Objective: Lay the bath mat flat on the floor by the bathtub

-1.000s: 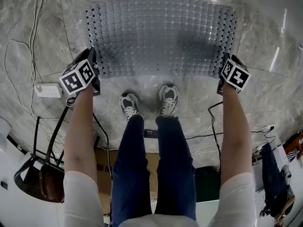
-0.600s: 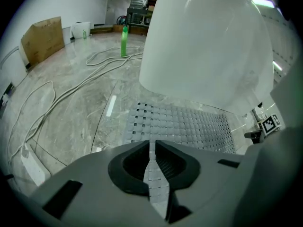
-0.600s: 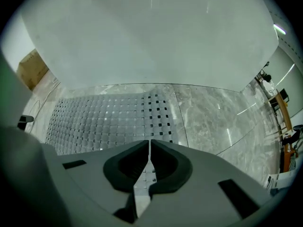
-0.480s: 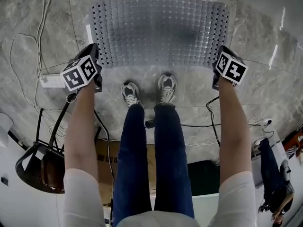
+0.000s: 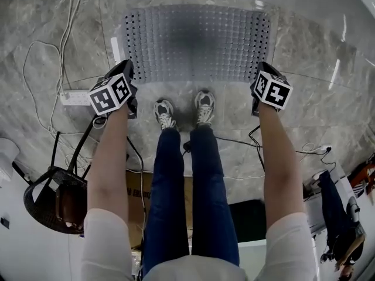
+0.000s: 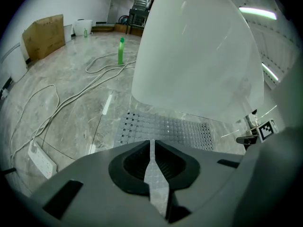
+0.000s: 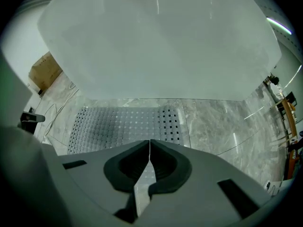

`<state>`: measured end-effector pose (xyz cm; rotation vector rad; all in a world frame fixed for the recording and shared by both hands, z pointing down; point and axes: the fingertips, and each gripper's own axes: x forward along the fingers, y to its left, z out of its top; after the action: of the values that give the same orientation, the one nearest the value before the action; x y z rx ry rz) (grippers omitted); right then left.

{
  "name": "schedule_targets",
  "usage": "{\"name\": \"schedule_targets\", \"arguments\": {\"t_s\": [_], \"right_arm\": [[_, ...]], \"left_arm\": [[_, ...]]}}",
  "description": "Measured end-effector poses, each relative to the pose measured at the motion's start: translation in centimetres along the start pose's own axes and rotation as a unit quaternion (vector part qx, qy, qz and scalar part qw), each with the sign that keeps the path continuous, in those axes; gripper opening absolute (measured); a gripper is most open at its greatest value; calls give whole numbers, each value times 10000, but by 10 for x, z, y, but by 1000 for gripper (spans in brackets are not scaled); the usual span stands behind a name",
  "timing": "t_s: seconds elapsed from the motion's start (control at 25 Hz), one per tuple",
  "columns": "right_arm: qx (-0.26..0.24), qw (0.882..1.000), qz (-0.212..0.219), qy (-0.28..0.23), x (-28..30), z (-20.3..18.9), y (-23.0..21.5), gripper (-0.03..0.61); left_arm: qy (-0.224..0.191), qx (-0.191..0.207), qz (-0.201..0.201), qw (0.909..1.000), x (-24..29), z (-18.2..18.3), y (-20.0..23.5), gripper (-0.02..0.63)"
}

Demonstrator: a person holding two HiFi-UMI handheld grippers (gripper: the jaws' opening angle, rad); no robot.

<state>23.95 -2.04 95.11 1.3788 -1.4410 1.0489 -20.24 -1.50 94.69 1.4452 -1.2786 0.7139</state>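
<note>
Head view shows the bath mat (image 5: 196, 43), grey and covered in a grid of small squares and holes, spread out over the marble floor (image 5: 316, 104). Its long axis runs left to right, alongside the white bathtub (image 6: 199, 51) at its far edge. Its near long edge faces the person's shoes (image 5: 164, 113).

The left tongs (image 6: 151, 145) have just been closing and pinch the near left corner, with a strip of mat between the jaws. The right tongs (image 7: 149, 148) are clamped tight on the near right corner.

The tub's inside is out of sight. Further left, a cardboard box (image 6: 43, 36) stands by the wall, its contents hidden. A green bottle (image 6: 121, 51) stands upright among cables. A power strip (image 5: 75, 97) lies on the floor left of the mat.
</note>
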Motion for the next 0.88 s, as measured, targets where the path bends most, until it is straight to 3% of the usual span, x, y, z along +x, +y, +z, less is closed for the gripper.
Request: {"name": "schedule_targets", "arguments": {"t_s": [0.16, 0.48, 0.88], "right_arm": [[44, 9999, 68, -68, -31, 8, 13, 34], [16, 9996, 210, -202, -97, 19, 40, 34], [484, 9905, 669, -1095, -208, 65, 60, 34]], "left_arm": [[-42, -93, -47, 9999, -27, 6, -13, 57], [-234, 95, -295, 9992, -93, 21, -47, 55], [-803, 106, -582, 9950, -190, 55, -98, 51]]}}
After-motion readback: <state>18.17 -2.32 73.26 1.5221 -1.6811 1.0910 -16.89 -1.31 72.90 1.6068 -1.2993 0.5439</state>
